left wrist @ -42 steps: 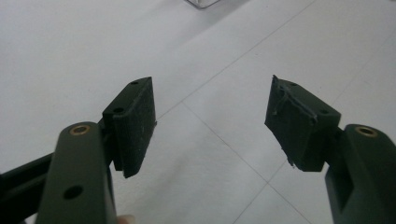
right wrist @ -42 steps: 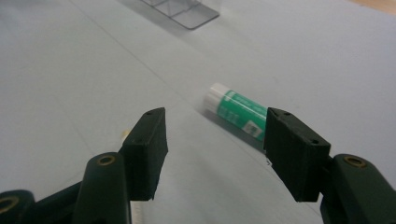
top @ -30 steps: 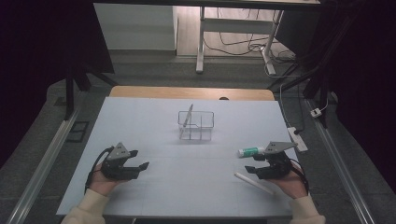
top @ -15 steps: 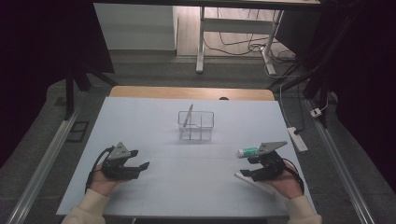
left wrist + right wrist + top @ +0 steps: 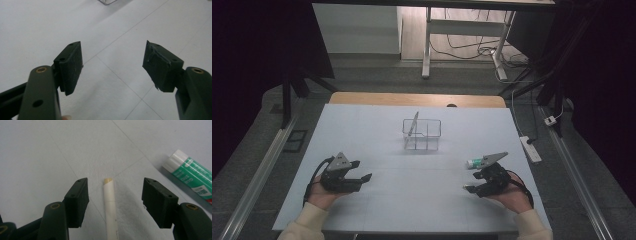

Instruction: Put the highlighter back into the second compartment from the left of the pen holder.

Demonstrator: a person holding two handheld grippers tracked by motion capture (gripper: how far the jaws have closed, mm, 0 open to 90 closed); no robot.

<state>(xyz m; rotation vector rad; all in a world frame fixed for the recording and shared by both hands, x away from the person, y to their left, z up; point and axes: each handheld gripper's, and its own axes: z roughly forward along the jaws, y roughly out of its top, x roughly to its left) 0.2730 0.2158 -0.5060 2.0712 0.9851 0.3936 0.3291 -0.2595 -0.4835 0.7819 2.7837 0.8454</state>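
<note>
My right gripper (image 5: 115, 202) (image 5: 472, 186) stands open low over the white table. Between its jaws lies a white stick with a tan tip (image 5: 110, 205), untouched by either pad. A green and white glue stick (image 5: 192, 177) (image 5: 473, 162) lies just beyond, to the right in the right gripper view. At the table's front left, held in a hand, my left gripper (image 5: 362, 172) (image 5: 113, 66) is open over bare table with nothing between its jaws.
A clear wire basket (image 5: 422, 135) stands at the middle of the table with a flat grey piece (image 5: 413, 123) leaning in it. A white power strip (image 5: 530, 149) lies off the table's right edge. Rails run along both sides.
My right gripper has shifted slightly back and left, lowering over the white stick. The left gripper has not moved.
</note>
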